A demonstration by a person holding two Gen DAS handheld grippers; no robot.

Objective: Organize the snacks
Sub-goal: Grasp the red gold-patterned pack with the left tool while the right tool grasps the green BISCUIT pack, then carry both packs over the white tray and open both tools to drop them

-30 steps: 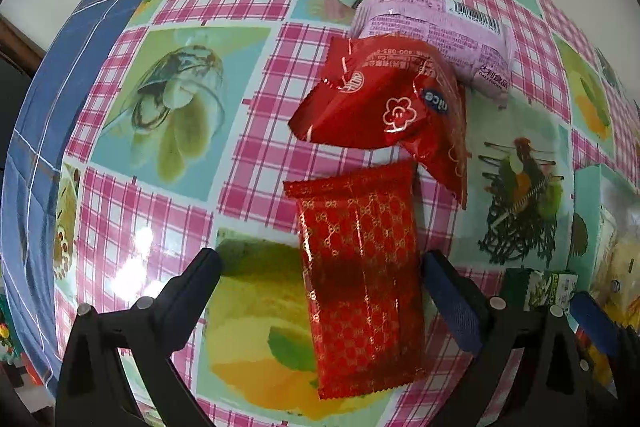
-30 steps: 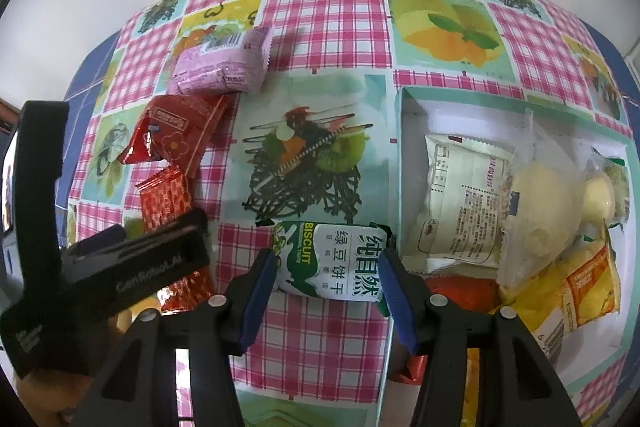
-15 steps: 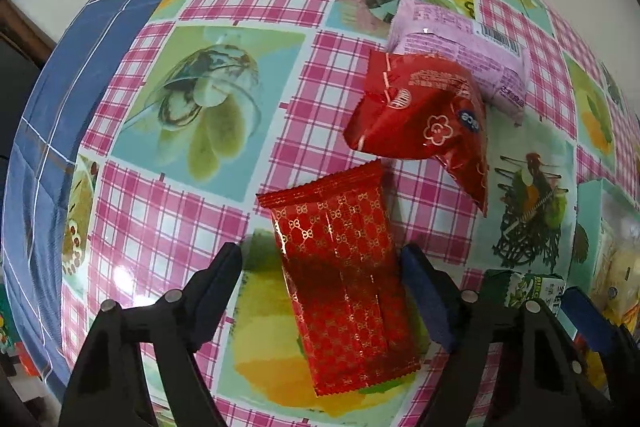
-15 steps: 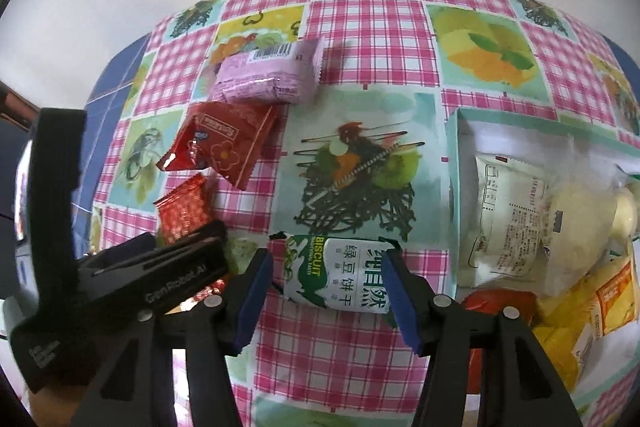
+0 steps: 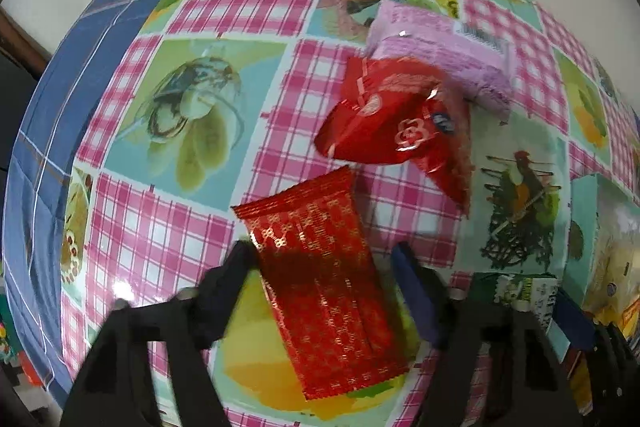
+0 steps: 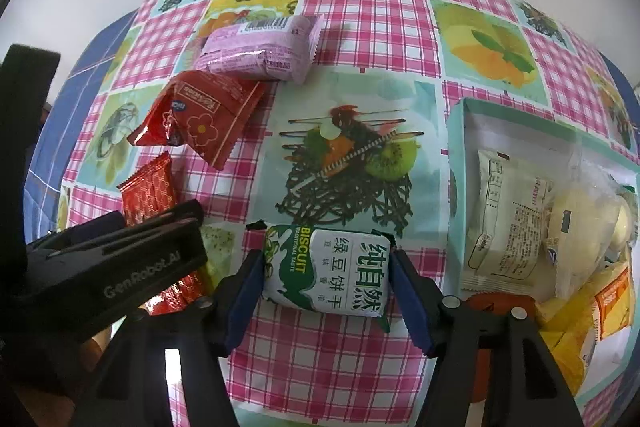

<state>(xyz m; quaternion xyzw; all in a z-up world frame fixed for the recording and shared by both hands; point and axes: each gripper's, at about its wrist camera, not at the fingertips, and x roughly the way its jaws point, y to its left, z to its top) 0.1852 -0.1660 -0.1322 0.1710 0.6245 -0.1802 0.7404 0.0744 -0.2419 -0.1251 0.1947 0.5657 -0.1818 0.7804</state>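
Observation:
A flat red packet with a gold pattern (image 5: 328,287) lies on the checked tablecloth between the fingers of my left gripper (image 5: 322,253), which points straight down. Its jaws are closing: the left fingertip (image 5: 244,255) touches the packet's edge, and a gap remains at the right fingertip. My right gripper (image 6: 325,259) is shut on a green-and-white biscuit packet (image 6: 326,271), with a pad on each short side. A puffed red packet with a flower (image 6: 200,115) and a pink packet (image 6: 260,51) lie farther back. The left gripper's body (image 6: 120,267) shows in the right wrist view.
A teal box (image 6: 456,155) at the right holds several wrapped snacks, white, yellow and orange. The table's blue cloth edge (image 5: 60,115) runs along the left. A white wall stands behind the table.
The left jaws have narrowed around the patterned red packet after shifting a little sideways. The right gripper has carried the biscuit packet leftward, away from the box.

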